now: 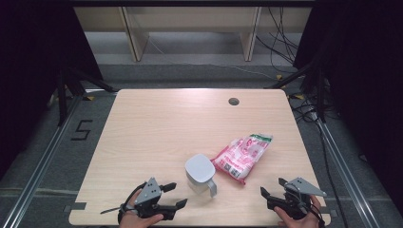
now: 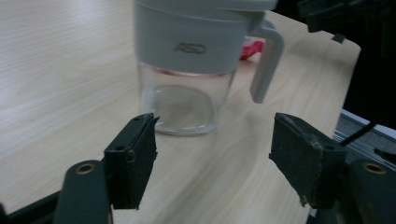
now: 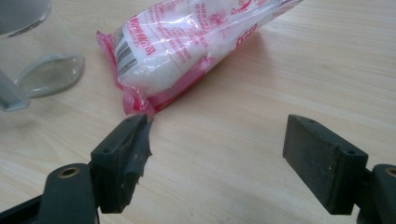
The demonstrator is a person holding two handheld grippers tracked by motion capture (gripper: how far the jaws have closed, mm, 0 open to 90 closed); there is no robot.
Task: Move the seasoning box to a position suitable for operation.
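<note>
A clear jug (image 1: 199,172) with a grey lid and handle stands upright near the table's front middle. Beside it on the right lies a pink-and-white plastic bag (image 1: 242,156) of white grains, flat on the wood. My left gripper (image 1: 177,194) rests at the front left, pointing toward the jug, open and holding nothing. In the left gripper view the jug (image 2: 187,60) stands just beyond the open jaws of the left gripper (image 2: 212,154). My right gripper (image 1: 272,186) sits at the front right, open. In the right gripper view the bag (image 3: 187,42) lies just ahead of the right gripper (image 3: 217,149).
The light wooden table (image 1: 157,128) has a round cable hole (image 1: 233,101) near its far edge. Metal rails run along the floor on both sides, with cables at the right and a shelf unit behind.
</note>
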